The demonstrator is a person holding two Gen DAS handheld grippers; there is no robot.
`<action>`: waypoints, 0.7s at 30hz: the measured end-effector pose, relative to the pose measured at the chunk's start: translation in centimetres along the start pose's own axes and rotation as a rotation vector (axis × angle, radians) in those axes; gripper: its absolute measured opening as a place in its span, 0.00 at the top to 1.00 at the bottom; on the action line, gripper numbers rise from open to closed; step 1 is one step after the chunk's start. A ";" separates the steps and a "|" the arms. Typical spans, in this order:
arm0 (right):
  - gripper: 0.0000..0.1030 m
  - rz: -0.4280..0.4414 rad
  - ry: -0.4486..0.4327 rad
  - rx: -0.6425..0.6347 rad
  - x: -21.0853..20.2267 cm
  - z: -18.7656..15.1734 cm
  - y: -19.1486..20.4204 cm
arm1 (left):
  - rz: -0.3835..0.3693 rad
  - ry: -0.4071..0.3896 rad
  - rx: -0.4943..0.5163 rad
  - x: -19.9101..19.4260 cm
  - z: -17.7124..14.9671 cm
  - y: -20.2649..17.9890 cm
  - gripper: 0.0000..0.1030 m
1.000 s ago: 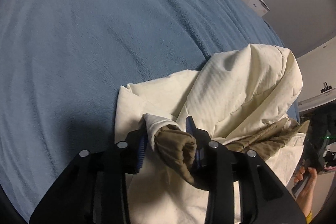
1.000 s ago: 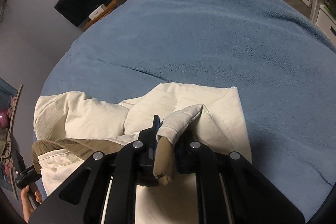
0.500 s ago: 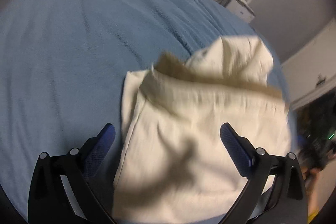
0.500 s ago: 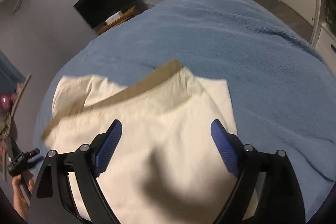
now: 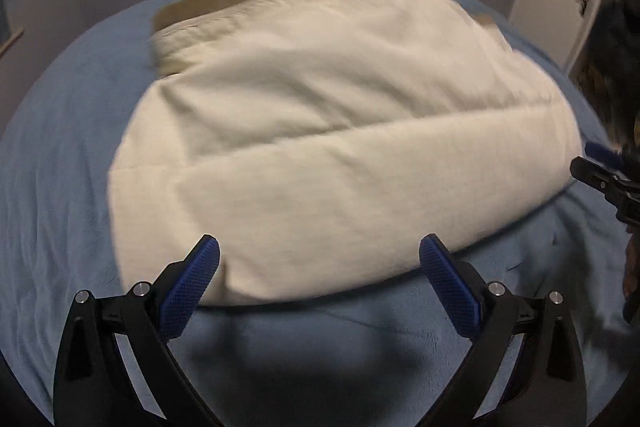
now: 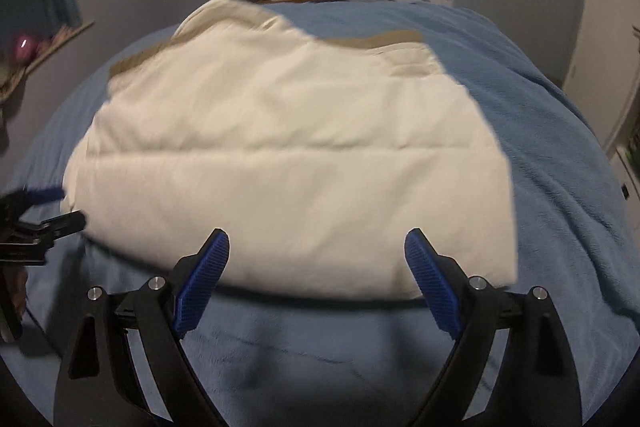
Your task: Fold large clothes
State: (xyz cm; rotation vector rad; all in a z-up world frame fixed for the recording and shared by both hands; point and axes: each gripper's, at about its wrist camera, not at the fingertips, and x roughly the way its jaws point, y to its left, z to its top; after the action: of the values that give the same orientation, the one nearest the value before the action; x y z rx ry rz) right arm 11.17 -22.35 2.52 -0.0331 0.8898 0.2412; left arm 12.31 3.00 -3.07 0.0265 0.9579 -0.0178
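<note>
Blue bed point(image 5: 60, 155) carries the cream garment point(image 5: 320, 131), folded over, tan band at far edge. Left gripper point(image 5: 319, 269) and right gripper point(image 6: 317, 263) fingers are spread, nothing held. Fold looks laid; blur hides edges. Next: regrasp for another fold.

No readable text, label or sign anywhere.
</note>
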 end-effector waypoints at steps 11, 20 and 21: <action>0.07 -0.030 -0.029 -0.029 6.3 5.6 1.3 | 0.024 -0.062 -0.029 4.4 6.1 -0.2 0.05; 0.06 -0.032 0.049 0.051 13.0 14.6 0.6 | 0.048 0.031 -0.105 8.7 13.8 2.2 0.05; 0.06 -0.033 0.064 0.060 13.8 15.6 0.4 | 0.054 0.043 -0.107 9.2 14.5 2.5 0.05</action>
State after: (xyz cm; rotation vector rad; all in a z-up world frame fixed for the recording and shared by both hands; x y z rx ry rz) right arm 31.34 -17.28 1.74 -0.0002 0.9585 0.1834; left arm 29.53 5.00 -2.16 -0.0464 1.0000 0.0844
